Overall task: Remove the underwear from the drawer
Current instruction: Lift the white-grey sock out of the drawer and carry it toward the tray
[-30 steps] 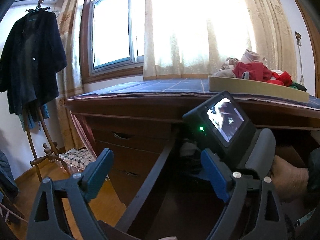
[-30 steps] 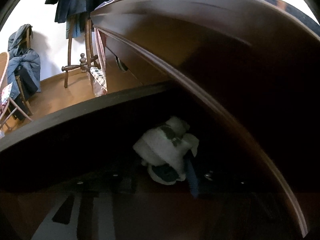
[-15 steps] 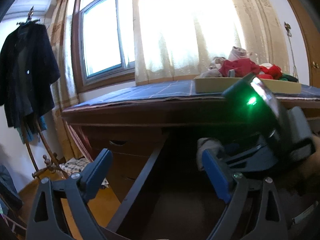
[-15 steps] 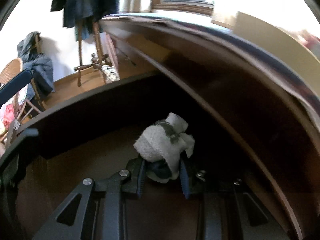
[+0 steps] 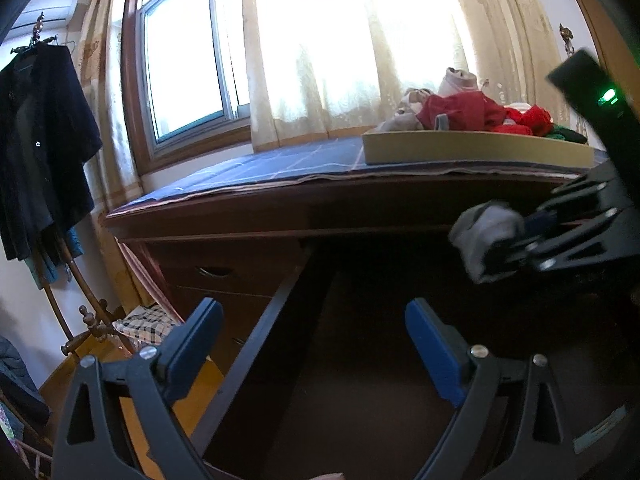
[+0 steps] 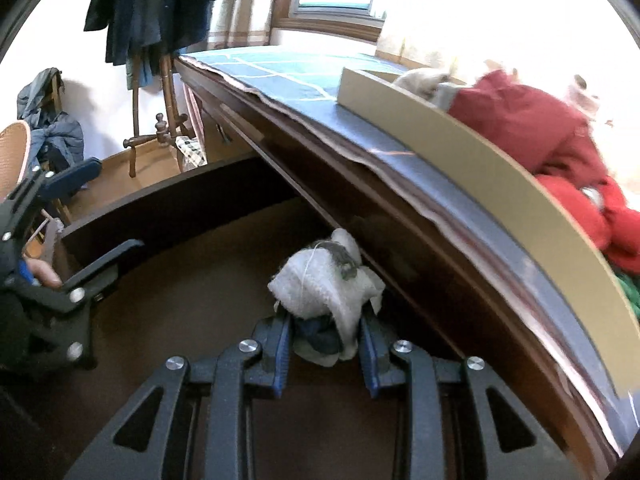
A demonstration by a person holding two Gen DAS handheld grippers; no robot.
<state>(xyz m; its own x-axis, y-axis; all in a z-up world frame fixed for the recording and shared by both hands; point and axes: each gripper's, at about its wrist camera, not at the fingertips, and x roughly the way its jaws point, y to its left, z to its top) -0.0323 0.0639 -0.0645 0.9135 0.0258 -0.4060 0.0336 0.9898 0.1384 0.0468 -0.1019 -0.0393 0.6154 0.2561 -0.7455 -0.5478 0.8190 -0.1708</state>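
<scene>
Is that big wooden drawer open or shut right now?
Open. The drawer is pulled out from under the desk top, its dark floor is in plain view, and the right tongs hold a whitish rolled underwear bundle above it.

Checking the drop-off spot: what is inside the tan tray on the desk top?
The tray holds a heap of clothes: red garments, a pale piece and something green. Its wall hides the tray's floor and whatever lies beneath the heap.
</scene>
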